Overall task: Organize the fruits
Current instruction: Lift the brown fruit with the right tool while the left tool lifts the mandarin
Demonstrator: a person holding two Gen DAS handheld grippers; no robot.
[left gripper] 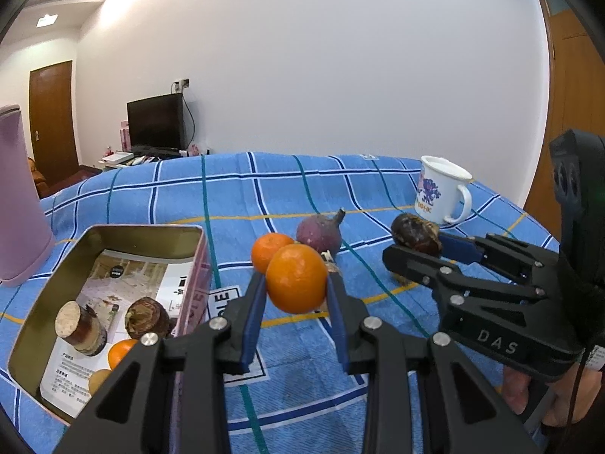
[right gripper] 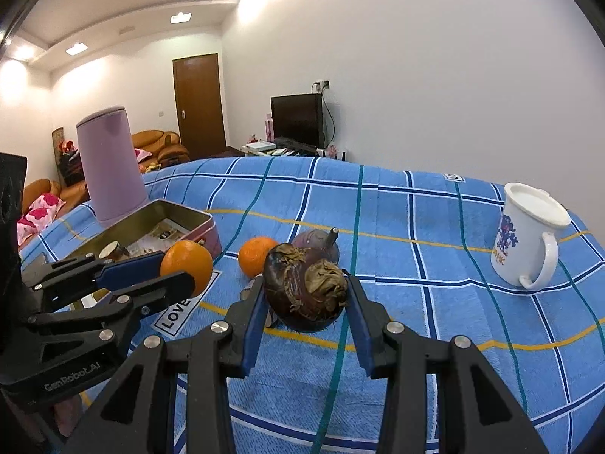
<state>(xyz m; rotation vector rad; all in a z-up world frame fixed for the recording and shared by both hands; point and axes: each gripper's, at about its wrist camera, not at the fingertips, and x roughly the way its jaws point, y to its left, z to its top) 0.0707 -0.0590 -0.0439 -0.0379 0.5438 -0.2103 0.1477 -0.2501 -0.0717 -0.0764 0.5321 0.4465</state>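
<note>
Your left hand-held gripper is clamped on an orange, its blue pads pressing both sides of the fruit, which is lifted just to the right of the open tin. Your right hand-held gripper is closed around a dark brown mangosteen with dried leaves on top, held above the blue checked tablecloth farther right of the tin.

Between the two gripped fruits, a second orange rests on the cloth just right of the tin, and a purple fruit with a stem lies touching or just beside it on the side away from the tin; you cannot tell which from these views.

Inside the tin lie a printed leaflet, a small corked jar on its side, another brown mangosteen, an orange fruit and a yellowish fruit, both partly hidden by your left gripper.

A pink cylinder stands just behind the tin. A white mug stands well to the tin's right, near the table's far edge.
</note>
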